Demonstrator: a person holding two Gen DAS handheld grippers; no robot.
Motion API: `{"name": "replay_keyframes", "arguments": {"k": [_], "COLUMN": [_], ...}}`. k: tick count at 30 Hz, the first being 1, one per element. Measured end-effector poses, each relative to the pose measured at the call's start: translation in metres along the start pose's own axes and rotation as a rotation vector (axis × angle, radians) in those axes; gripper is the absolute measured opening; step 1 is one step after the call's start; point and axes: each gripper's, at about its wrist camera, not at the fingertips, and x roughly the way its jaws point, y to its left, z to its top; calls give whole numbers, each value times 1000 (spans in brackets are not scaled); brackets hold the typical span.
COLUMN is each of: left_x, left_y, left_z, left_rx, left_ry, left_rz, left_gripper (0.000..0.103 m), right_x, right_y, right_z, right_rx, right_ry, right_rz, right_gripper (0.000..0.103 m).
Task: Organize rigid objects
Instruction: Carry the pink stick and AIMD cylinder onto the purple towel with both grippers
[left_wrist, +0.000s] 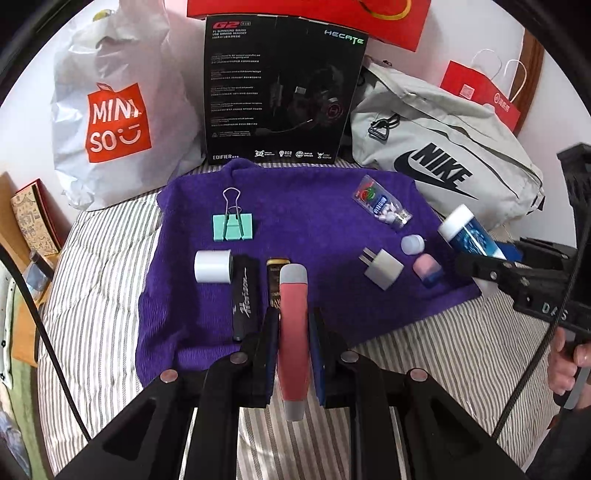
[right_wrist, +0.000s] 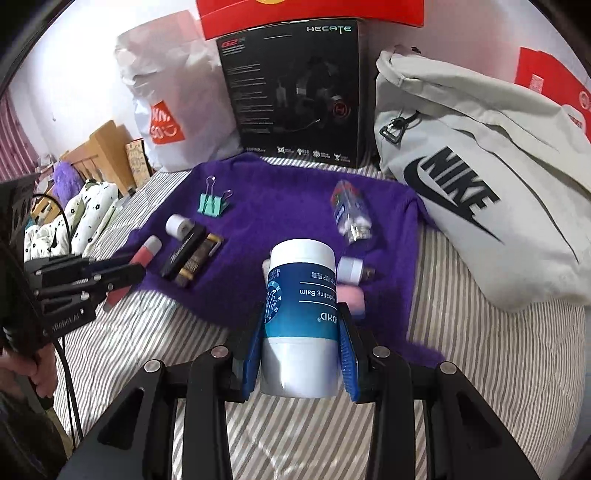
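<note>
My left gripper (left_wrist: 293, 325) is shut on a pink tube with grey ends (left_wrist: 293, 332), held over the front edge of the purple towel (left_wrist: 295, 195). My right gripper (right_wrist: 301, 339) is shut on a white and blue balm tube (right_wrist: 301, 295), held above the towel's right front; it also shows in the left wrist view (left_wrist: 469, 232). On the towel lie a teal binder clip (left_wrist: 232, 225), a white roll (left_wrist: 212, 266), a black case (left_wrist: 245, 295), a dark gold-capped item (left_wrist: 275, 280), a candy bottle (left_wrist: 382, 206), a white charger (left_wrist: 382, 267), a small white cap (left_wrist: 413, 244) and a pink-and-blue item (left_wrist: 427, 271).
The towel lies on a striped bed (left_wrist: 424, 362). Behind it stand a white Miniso bag (left_wrist: 118, 122), a black headset box (left_wrist: 280, 92), a grey Nike bag (left_wrist: 443, 158) and red paper bags (left_wrist: 480, 92). Wooden furniture (right_wrist: 107, 147) is at the left.
</note>
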Motion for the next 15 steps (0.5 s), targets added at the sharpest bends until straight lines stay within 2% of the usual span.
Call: {"name": "replay_keyframes", "arguments": {"k": [6, 15], "left_x": [12, 27], "left_y": [14, 26], "left_z": [14, 29], "left_rx": [-19, -21], "left_ry": [4, 12], "left_rz": [16, 30], "left_gripper": [16, 16], "right_x": [30, 105], "right_y": [-3, -7], "right_z": [31, 71], "right_rx": [-9, -28], "right_ry": [21, 106], "right_rz": [12, 9], "right_gripper": [37, 37]}}
